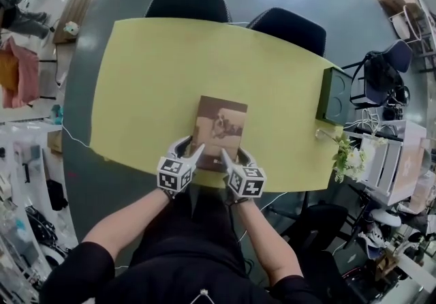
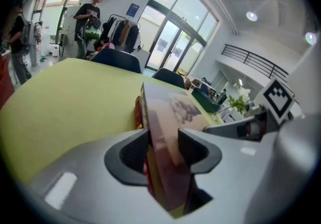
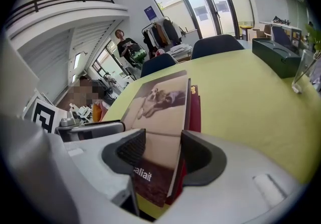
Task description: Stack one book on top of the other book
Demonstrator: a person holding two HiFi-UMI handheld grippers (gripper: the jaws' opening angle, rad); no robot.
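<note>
Lower centre, two books on table (image 1: 150, 64): brown book (image 1: 219, 129) atop red book (image 3: 194, 110). Left gripper (image 1: 193, 144), right gripper (image 1: 234, 153) each clamped on brown book's near edge. Two chairs (image 1: 189, 5) above.

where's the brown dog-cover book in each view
Head view: book at centre, by the table's near edge.
Left gripper view: book at centre, seen nearly edge-on.
Right gripper view: book at centre, cover showing.
Shared landmark: green box at the table's end, right of the book in every view.
</note>
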